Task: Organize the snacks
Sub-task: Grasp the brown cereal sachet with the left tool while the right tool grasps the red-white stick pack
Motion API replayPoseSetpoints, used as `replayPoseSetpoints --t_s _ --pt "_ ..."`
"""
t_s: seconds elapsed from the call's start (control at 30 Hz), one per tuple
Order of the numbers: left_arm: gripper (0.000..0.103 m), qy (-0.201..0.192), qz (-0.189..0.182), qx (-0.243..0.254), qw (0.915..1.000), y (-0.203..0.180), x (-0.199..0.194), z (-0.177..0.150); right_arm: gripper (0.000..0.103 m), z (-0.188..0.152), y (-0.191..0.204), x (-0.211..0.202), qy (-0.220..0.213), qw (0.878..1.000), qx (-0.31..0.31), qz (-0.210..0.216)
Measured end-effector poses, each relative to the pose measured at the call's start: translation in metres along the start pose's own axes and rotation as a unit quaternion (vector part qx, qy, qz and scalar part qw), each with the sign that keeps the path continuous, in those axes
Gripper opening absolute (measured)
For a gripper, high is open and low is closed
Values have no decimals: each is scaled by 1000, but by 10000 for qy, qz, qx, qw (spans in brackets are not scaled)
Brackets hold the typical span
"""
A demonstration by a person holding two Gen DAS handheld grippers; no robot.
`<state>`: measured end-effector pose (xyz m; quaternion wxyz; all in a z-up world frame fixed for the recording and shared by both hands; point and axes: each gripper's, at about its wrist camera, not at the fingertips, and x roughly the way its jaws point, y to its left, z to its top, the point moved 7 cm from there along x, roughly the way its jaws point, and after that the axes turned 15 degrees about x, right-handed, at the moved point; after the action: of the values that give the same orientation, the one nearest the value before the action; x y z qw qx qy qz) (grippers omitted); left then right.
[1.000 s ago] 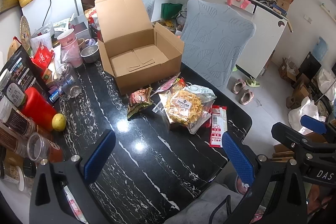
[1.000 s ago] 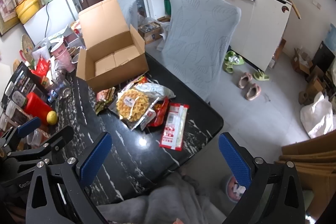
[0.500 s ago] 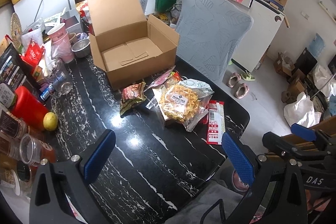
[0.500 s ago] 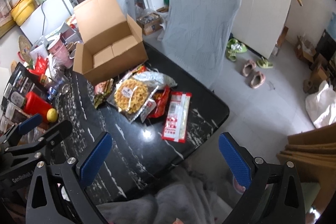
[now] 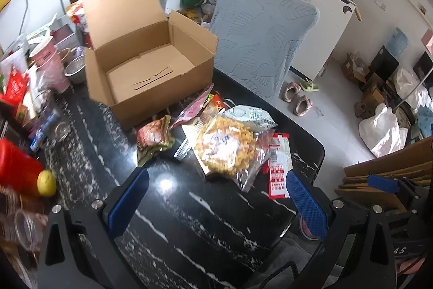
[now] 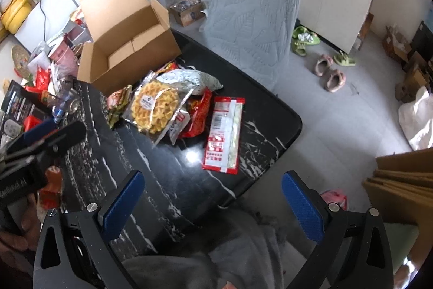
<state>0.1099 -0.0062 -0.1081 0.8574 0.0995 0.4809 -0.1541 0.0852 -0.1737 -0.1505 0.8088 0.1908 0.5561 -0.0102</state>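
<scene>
An open cardboard box (image 5: 151,72) (image 6: 127,45) stands empty on the black marble table (image 5: 203,221). In front of it lies a heap of snack packs: a clear bag of yellow waffle snacks (image 5: 227,145) (image 6: 155,106), a green-red pack (image 5: 154,137), a white bag (image 6: 189,81), a red pack (image 6: 199,113) and a flat red-and-white pack (image 5: 278,164) (image 6: 223,133). My left gripper (image 5: 216,197) hovers open above the table, just short of the heap. My right gripper (image 6: 213,197) is open too, over the table's near edge, below the red-and-white pack.
A grey-covered chair (image 5: 259,37) stands behind the table. Cups, a steel bowl (image 5: 73,69), jars, a red bottle (image 5: 16,169) and a lemon (image 5: 46,182) crowd the table's left side. Slippers (image 6: 328,72) lie on the floor; cardboard (image 6: 406,188) is stacked at right.
Both grippers have moved forward and lower toward the snack heap, which now looks larger and closer. Both stay open. Nothing on the table has moved.
</scene>
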Motion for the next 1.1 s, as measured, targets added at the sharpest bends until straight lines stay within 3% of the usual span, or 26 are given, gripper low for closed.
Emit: replayPoseSetpoints --t_s 0.23,0.53,0.83,1.1 --pt "103 215 69 112 9997 7 32 18 103 17 -10 42 98 9998 -6 -143" --pt "103 207 -249 381 9987 -4 69 34 103 28 -13 95 484 9985 -221 -121" --pt "103 574 -336 597 9960 -8 118 36 103 39 -26 122 642 9975 -197 -213" --pt "103 739 -317 524 9954 0 136 32 103 42 -25 138 720 9969 -268 -175"
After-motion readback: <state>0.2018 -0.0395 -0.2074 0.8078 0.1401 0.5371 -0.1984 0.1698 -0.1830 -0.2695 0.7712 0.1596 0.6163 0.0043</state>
